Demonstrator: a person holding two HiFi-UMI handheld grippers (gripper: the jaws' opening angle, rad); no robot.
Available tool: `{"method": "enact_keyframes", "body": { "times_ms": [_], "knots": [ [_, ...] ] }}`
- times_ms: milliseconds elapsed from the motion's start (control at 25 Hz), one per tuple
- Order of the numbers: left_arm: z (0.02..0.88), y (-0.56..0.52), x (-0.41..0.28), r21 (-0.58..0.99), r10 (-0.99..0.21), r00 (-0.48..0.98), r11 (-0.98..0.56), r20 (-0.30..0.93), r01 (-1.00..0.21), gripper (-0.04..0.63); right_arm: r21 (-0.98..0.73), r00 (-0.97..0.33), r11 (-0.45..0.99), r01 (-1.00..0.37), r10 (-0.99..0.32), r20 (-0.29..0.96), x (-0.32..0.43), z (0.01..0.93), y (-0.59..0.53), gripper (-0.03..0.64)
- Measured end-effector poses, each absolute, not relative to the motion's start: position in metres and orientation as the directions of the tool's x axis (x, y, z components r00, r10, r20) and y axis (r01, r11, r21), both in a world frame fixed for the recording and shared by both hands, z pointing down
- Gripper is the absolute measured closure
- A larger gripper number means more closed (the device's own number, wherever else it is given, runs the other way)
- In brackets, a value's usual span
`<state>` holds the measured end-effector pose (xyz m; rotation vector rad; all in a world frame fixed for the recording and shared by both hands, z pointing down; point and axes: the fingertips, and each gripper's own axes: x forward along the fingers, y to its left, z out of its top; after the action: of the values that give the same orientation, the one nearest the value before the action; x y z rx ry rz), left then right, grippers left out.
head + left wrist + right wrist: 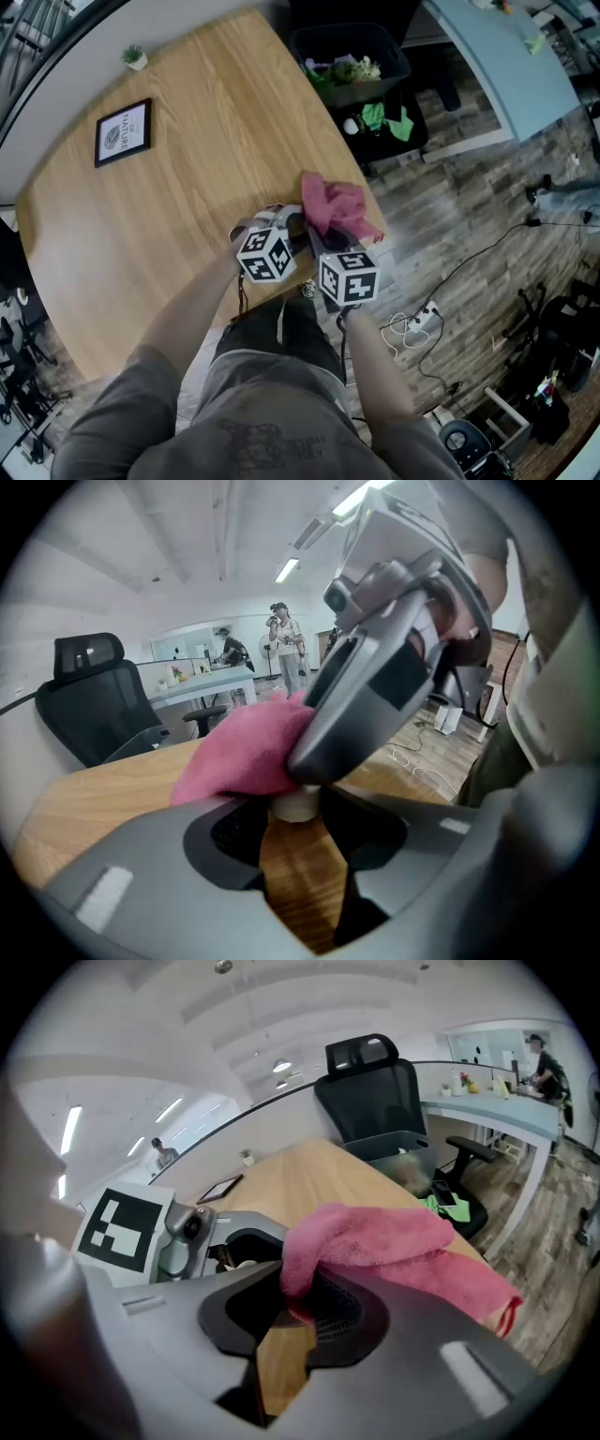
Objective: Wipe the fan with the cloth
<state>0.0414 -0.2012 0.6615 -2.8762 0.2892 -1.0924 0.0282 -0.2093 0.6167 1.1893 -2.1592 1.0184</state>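
A pink cloth (334, 205) hangs bunched over the near right edge of the wooden table (187, 187). My right gripper (328, 240) is shut on it; in the right gripper view the cloth (375, 1241) is pinched between the jaws of that gripper (295, 1309) and drapes to the right. Beside it on the left, my left gripper (285, 225) has its jaws partly apart round a small white piece of the fan (297, 804). The rest of the fan is hidden by the cloth (244, 752) and by the right gripper's body (375, 686), which crosses just above.
A framed picture (123, 132) and a small potted plant (135, 57) sit on the table's far left. A black bin (349, 56) with clutter stands past the table's right edge. Cables and a power strip (422, 323) lie on the floor. An office chair (370, 1091) stands behind.
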Motion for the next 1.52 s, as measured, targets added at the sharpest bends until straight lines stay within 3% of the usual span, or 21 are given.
{"method": "enact_keyframes", "body": {
  "times_ms": [280,520,800,1080,1280,1520],
  "knots": [
    [0.662,-0.201,0.041,-0.111,-0.191,0.732,-0.981,0.654,-0.157,0.41,-0.391,-0.522,0.357,-0.848,-0.442,0.729,0.041,0.619,-0.182,0.54],
    [0.662,-0.201,0.042,-0.116,-0.193,0.732,-0.981,0.653,-0.156,0.41,-0.198,-0.335,0.286,-0.938,-0.586,0.738,0.12,0.606,-0.181,0.54],
    [0.661,-0.201,0.04,-0.112,-0.19,0.735,-0.982,0.651,-0.155,0.41,-0.199,-0.266,0.177,-0.964,-0.622,0.736,0.142,0.611,-0.199,0.54],
    [0.663,-0.2,0.041,-0.109,-0.192,0.73,-0.981,0.656,-0.16,0.41,-0.179,-0.338,0.314,-0.933,-0.585,0.737,0.076,0.614,-0.213,0.54],
    [0.662,-0.201,0.041,-0.109,-0.192,0.731,-0.981,0.655,-0.16,0.41,-0.28,-0.464,0.396,-0.875,-0.515,0.721,0.022,0.619,-0.207,0.54],
    [0.662,-0.201,0.041,-0.109,-0.189,0.731,-0.982,0.656,-0.156,0.411,-0.332,-0.514,0.42,-0.844,-0.46,0.724,0.03,0.621,-0.197,0.54]
  ]
}}
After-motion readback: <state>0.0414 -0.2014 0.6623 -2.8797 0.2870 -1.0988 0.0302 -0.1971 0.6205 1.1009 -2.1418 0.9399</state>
